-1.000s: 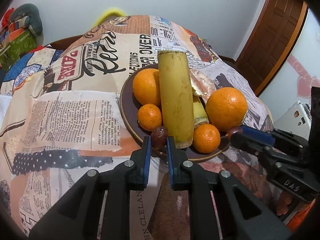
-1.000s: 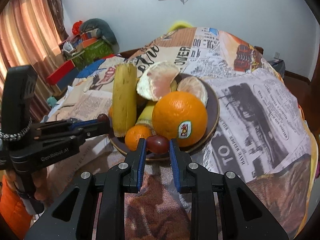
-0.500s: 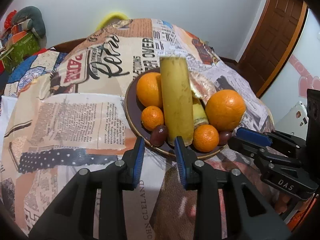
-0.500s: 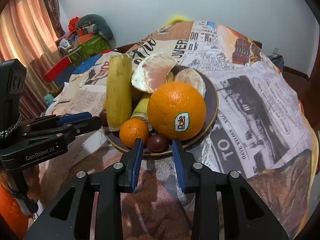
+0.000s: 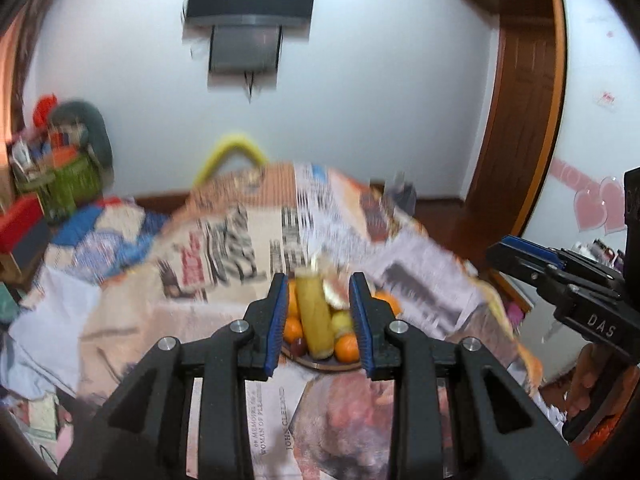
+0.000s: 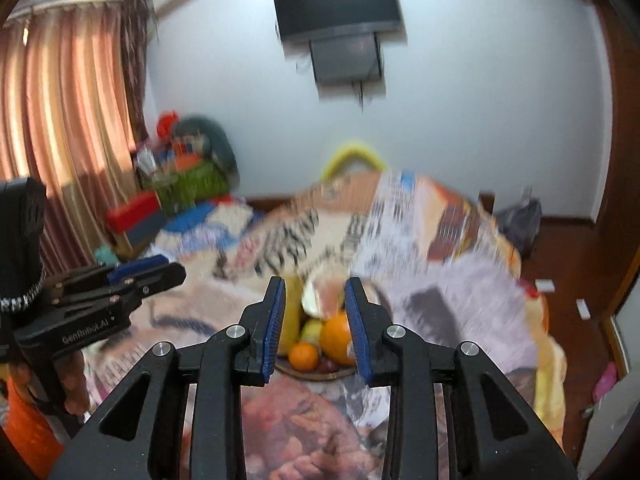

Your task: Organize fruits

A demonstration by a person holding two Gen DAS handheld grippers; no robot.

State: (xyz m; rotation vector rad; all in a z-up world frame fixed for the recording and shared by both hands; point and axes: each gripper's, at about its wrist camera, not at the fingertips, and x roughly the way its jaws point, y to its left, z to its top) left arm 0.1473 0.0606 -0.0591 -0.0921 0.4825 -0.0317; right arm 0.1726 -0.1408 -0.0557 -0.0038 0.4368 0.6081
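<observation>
A brown plate (image 5: pixel 320 364) heaped with fruit sits on the newspaper-print cloth, small and far off between the fingers in both views. It holds a long yellow banana (image 5: pixel 314 320), oranges (image 5: pixel 347 347), a dark grape (image 5: pixel 298 346) and peeled citrus pieces. In the right wrist view the plate (image 6: pixel 316 372) shows a big orange (image 6: pixel 336 336) and a small one (image 6: pixel 303 356). My left gripper (image 5: pixel 319 326) is open and empty, well back from the plate. My right gripper (image 6: pixel 315 326) is open and empty too. Both views are blurred.
The cloth covers a table (image 5: pixel 224 280). A television (image 5: pixel 248 0) hangs on the back wall. Boxes and bags (image 6: pixel 172 184) pile at the left by curtains (image 6: pixel 64 120). A wooden door (image 5: pixel 524 120) stands at the right.
Both grippers have opened wide, let go of the grapes at the plate's front edge, and pulled far back and up. The plate now looks small.
</observation>
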